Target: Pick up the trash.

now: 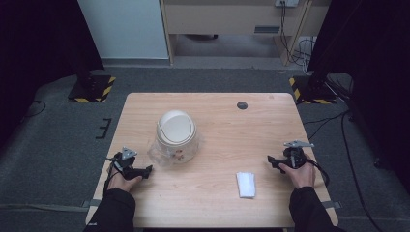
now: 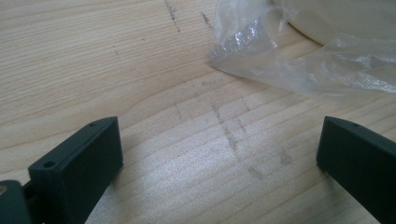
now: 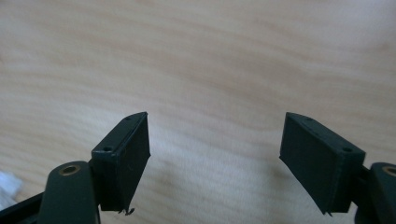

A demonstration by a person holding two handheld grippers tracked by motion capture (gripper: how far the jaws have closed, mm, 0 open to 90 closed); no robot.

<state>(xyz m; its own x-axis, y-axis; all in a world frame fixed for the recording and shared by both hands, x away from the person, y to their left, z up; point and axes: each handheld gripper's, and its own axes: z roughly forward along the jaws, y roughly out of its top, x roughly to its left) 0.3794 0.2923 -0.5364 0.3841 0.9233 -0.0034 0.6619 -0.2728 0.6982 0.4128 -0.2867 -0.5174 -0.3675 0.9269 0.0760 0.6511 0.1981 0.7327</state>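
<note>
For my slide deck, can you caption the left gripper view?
Open hand-held gripper facing a crinkled plastic bag on the wooden table.

The person's two forearms, in dark sleeves, come in from the near edge of the desk (image 1: 217, 212), one at each side and well apart. The left hand (image 1: 121, 181) holds the left claw (image 1: 146, 169) low over the desk, pointing inward to the right, its jaws spread wide with nothing between them. The right hand (image 1: 300, 173) holds the right claw (image 1: 270, 161) pointing inward to the left, jaws likewise wide apart and empty.
</note>
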